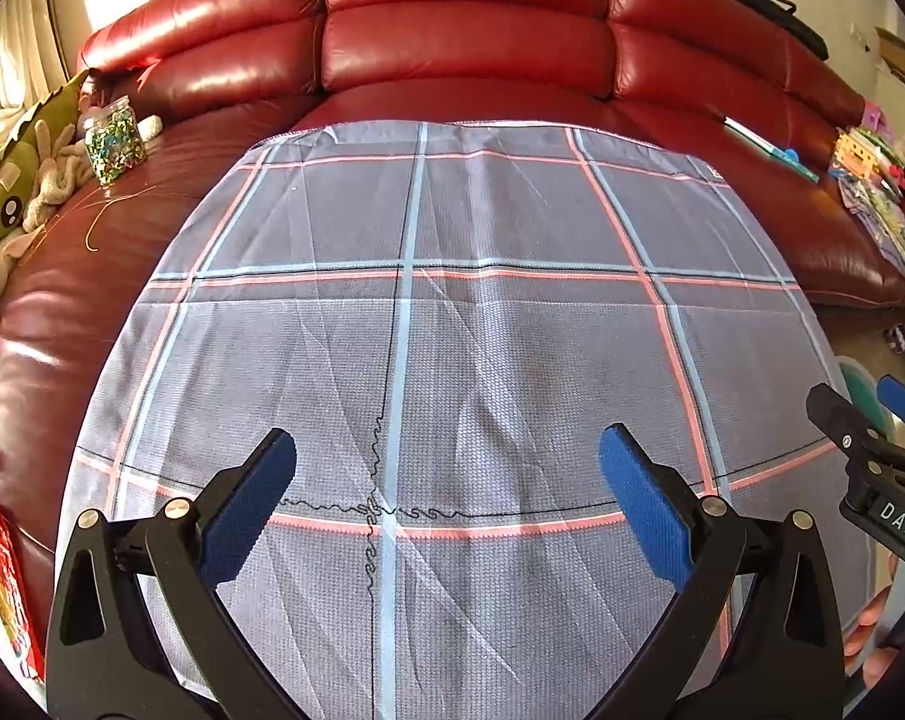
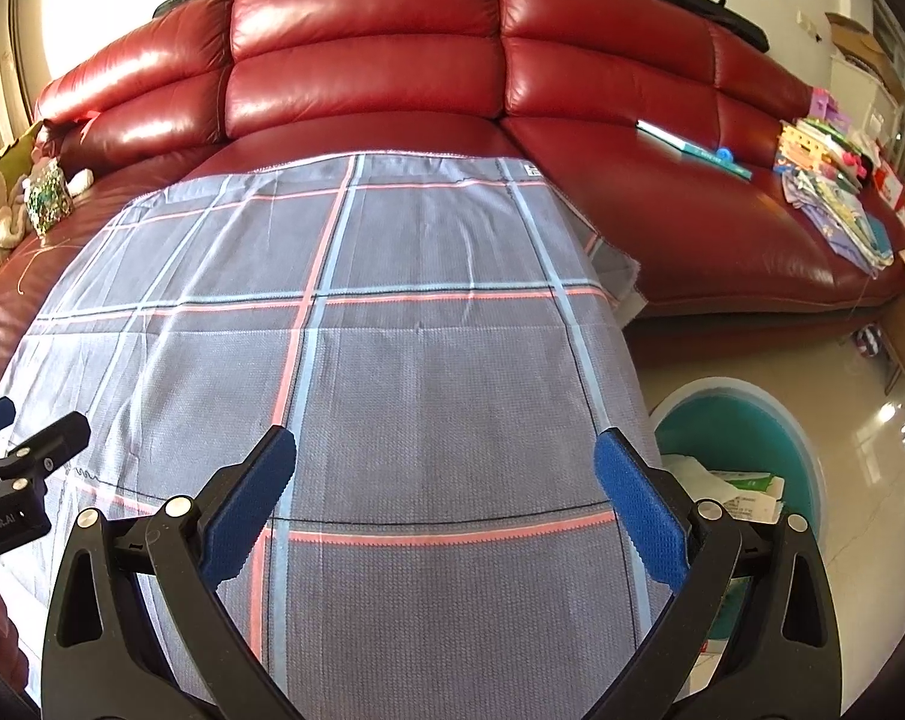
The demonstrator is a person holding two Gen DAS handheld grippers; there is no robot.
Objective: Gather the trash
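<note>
Trash: paper and wrappers [image 2: 734,486] already lie inside the teal bin [image 2: 806,438] on the floor, just right of the cloth-covered surface; none shows on the plaid cloth [image 1: 452,360] itself.
Left gripper [image 1: 446,483]: jaws wide apart, empty, hovering over the near part of the cloth.
Right gripper [image 2: 443,480]: jaws apart too, nothing between the blue pads [image 2: 638,516]; the bin sits just beside its right finger.
Red packet [image 1: 2,576]: at the far left edge of the left wrist view, off the cloth — possibly a leftover wrapper, too cropped to be sure.
Sofa [image 1: 464,36]: red leather, with a jar of beads [image 1: 113,141], soft toys and books that look like belongings, not litter.
Step in hand: judged late — the cloth is clear, so either a final scan or done.
Next move: check the red packet; if trash, the left gripper must swing left, close on it and carry it across to the bin.
</note>
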